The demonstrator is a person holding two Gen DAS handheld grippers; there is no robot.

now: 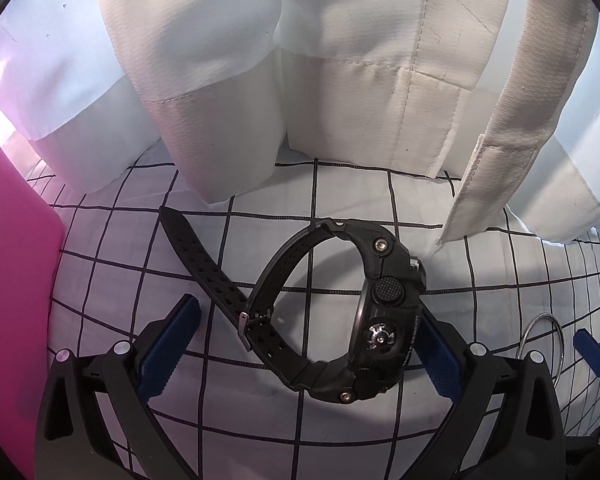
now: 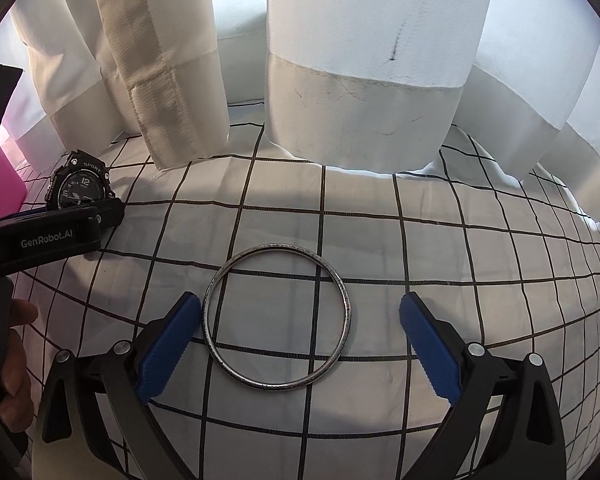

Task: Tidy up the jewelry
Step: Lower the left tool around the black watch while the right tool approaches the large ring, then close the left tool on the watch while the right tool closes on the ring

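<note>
While one black watch [image 1: 340, 312] stands on edge between the wide-spread fingers of my left claw [image 1: 300, 340], one silver bangle [image 2: 277, 317] lies flat on the checked cloth [image 2: 460, 280] between my right claw's [image 2: 300, 340] equally open fingers, neither gripped. Only the right view shows the watch's dial; only the left shows its buckled strap and a large pink object [image 1: 12, 280] at the cloth's left edge.
</note>
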